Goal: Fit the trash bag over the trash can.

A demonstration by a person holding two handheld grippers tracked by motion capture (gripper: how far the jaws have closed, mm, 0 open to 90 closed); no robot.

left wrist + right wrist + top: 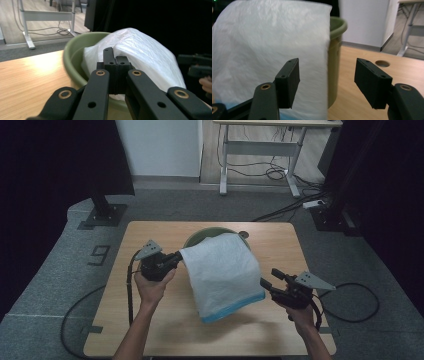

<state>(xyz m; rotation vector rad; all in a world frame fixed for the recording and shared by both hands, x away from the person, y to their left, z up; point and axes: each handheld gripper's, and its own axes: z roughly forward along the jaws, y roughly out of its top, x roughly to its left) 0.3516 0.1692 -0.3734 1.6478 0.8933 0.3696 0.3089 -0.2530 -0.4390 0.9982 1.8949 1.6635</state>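
Note:
A white plastic sheet (222, 270) with a blue lower edge drapes over a green basin (200, 236) on the wooden table (150, 330) and hangs toward me. My left gripper (177, 257) is shut on the sheet's upper left corner. In the left gripper view its jaws (115, 53) are pressed together against the sheet (145, 50), in front of the basin's rim (72, 50). My right gripper (270, 278) stands open just right of the sheet's lower right edge. In the right gripper view (329, 82) nothing lies between the pads; the sheet (269, 45) and basin (335, 50) are beyond them.
A round cable hole (243, 234) sits in the tabletop behind the basin. On the floor beyond are a black stand base (105, 212) at the left, a white-legged desk (260, 145) with cables under it, and a power strip (314, 204) at the right.

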